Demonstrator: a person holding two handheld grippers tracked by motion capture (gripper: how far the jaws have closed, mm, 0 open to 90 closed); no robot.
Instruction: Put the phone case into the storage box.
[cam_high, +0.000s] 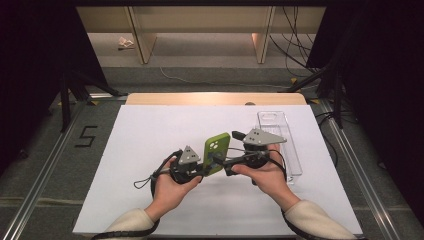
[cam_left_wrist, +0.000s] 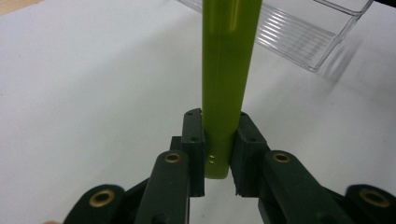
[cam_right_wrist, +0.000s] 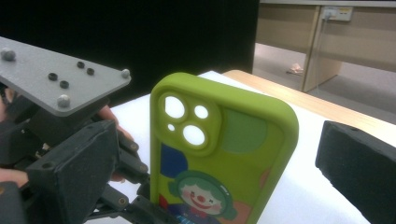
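Left hand-held gripper clamped on green case bottom edge, held upright above counter for handover. Right hand-held gripper jaws wide, flanking case. Clear tray beyond right one, likely destination.

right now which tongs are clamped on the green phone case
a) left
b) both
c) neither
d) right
a: in the left gripper view the left tongs press their pads on the edge of the green phone case, while the right tongs stand wide open on either side of it.
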